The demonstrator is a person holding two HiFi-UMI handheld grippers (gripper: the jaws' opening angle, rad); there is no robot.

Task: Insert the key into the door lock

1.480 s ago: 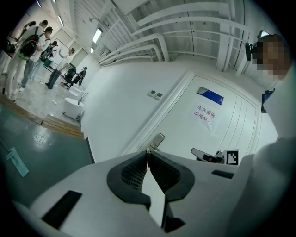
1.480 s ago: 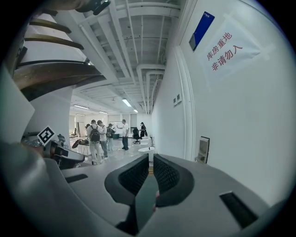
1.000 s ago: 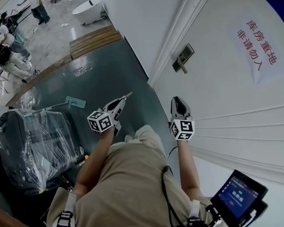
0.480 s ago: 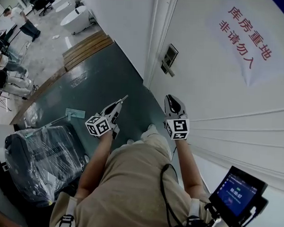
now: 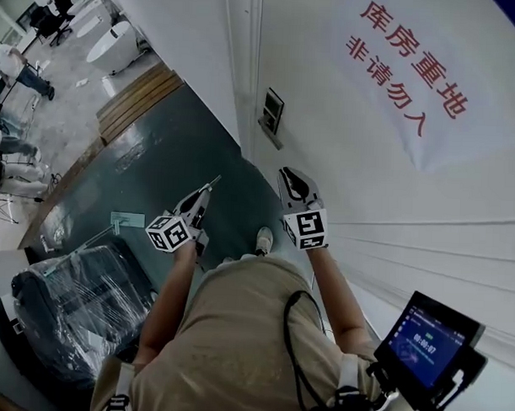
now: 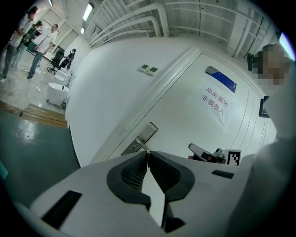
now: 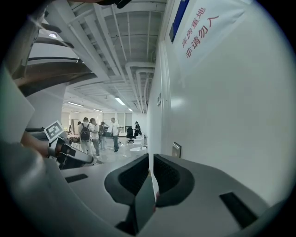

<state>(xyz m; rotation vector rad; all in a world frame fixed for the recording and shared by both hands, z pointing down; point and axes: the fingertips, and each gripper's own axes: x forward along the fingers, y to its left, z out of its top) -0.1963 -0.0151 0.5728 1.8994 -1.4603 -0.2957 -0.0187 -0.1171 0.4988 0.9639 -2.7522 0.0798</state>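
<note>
Door [image 5: 385, 188]: white. Sign [image 5: 405, 71], upper right: white sheet, red characters. Lock plate [image 5: 271, 117]: silver-grey. Floor [image 5: 158, 163], left: dark green. Left gripper [image 5: 204, 193] and right gripper [image 5: 293, 178]: grey, cubes with black-and-white square markers. Key [image 5: 213, 183]: silvery. Clothing [image 5: 236, 326]: beige. Screen [image 5: 426, 337], lower right: blue.

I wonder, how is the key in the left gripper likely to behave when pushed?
The key looks thin and metallic, so it is probably stiff and light. Most of it sticks out past the shut left gripper, so it might pivot if pushed off-axis.
</note>
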